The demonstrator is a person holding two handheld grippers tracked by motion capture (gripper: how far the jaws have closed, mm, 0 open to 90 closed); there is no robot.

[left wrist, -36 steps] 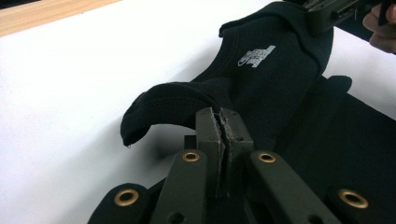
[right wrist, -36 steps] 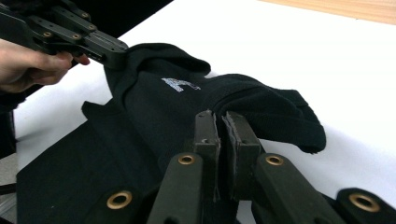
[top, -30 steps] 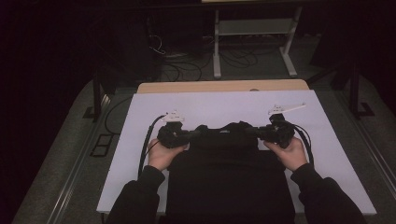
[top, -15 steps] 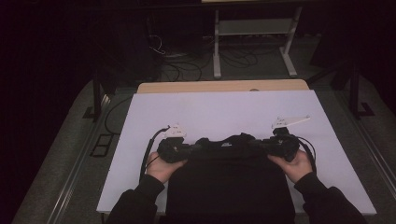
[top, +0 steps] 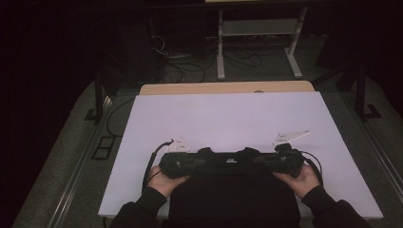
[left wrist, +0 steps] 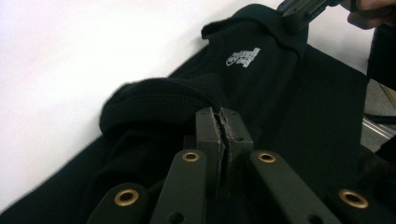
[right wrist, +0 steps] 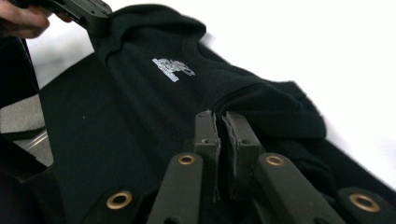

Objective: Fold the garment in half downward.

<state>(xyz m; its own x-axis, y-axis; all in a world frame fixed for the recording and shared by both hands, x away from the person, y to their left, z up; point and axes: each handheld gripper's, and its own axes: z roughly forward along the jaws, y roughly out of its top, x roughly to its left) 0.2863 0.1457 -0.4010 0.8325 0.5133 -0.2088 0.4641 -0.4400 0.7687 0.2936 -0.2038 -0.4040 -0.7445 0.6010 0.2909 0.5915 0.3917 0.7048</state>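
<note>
A black fleece garment (top: pixel 233 194) with a small white logo (top: pixel 231 160) lies on the white table (top: pixel 228 118), its lower part hanging over the near edge. My left gripper (top: pixel 199 162) is shut on the fabric near the collar's left side, and my right gripper (top: pixel 260 160) is shut on its right side. In the left gripper view the jaws (left wrist: pixel 223 115) pinch a fold of the garment (left wrist: pixel 261 93), with the other gripper (left wrist: pixel 299 9) at the top right. The right gripper view has its jaws (right wrist: pixel 222 117) closed on the garment (right wrist: pixel 140 93).
A wooden board edge (top: pixel 228 88) runs along the table's far side. Beyond it stand a metal frame (top: pixel 256 42) and loose cables (top: pixel 180 71) on the dark floor. White tabletop stretches between the garment and the far edge.
Both hands have drawn back toward the near edge, pulling the garment's collar with them across the table. Both grips have stayed closed.
</note>
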